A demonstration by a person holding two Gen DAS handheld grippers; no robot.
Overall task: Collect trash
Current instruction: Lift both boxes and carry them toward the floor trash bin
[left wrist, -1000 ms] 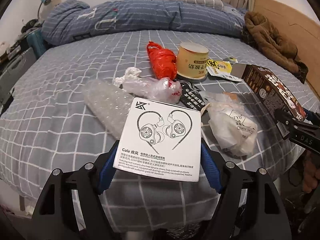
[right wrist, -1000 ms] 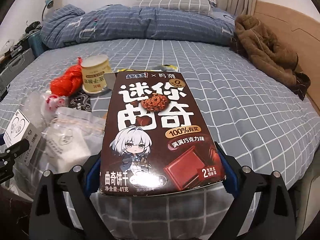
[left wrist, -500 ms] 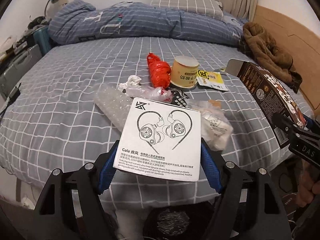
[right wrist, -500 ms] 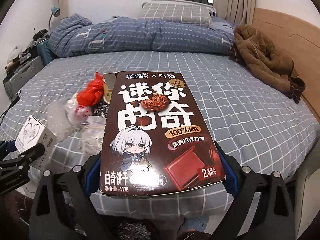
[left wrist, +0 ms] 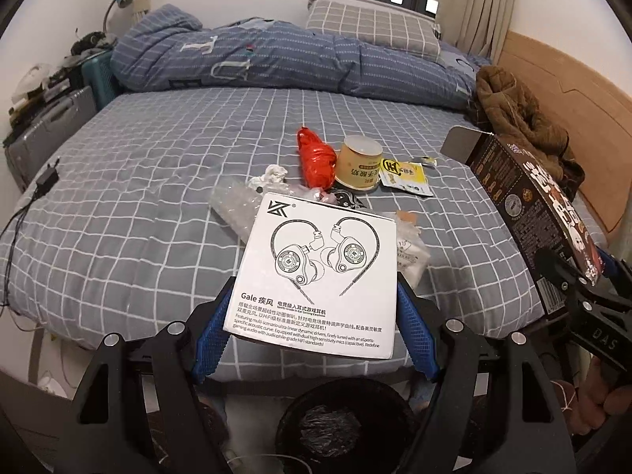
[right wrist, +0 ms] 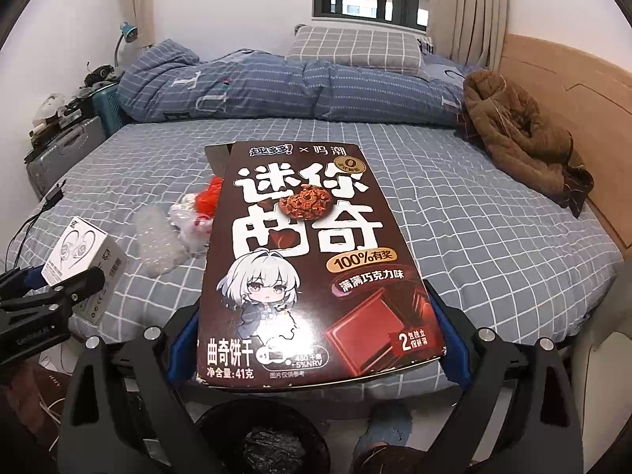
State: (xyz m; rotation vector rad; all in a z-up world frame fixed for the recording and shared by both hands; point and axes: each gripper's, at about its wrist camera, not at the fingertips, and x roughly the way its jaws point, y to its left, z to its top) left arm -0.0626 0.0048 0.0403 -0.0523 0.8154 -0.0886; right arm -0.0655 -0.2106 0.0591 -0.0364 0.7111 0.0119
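Observation:
My left gripper (left wrist: pixel 314 316) is shut on a white earphone box (left wrist: pixel 316 272), held in the air off the bed's near edge. My right gripper (right wrist: pixel 316 339) is shut on a brown cookie box (right wrist: pixel 312 268) with a cartoon girl on it, also lifted; this cookie box (left wrist: pixel 529 205) shows at the right of the left wrist view. Below both sits a black trash bin (left wrist: pixel 335 430) lined with a dark bag, the same bin (right wrist: pixel 264 442) low in the right wrist view. On the bed remain a red plastic bag (left wrist: pixel 314 162), a yellow cup (left wrist: pixel 357 164), a yellow sachet (left wrist: pixel 405 172) and bubble wrap (left wrist: pixel 233 207).
The grey checked bed (left wrist: pixel 158 197) carries a folded blue duvet (left wrist: pixel 256 59) and a brown jacket (left wrist: pixel 521 118) by the wooden headboard. A black charger with cable (left wrist: pixel 45 181) lies at the bed's left edge. A suitcase (left wrist: pixel 43 134) stands to the left.
Both grippers have risen and pulled back from the bed with their boxes. The trash on the bed looks farther off, and the black bin has come into view below.

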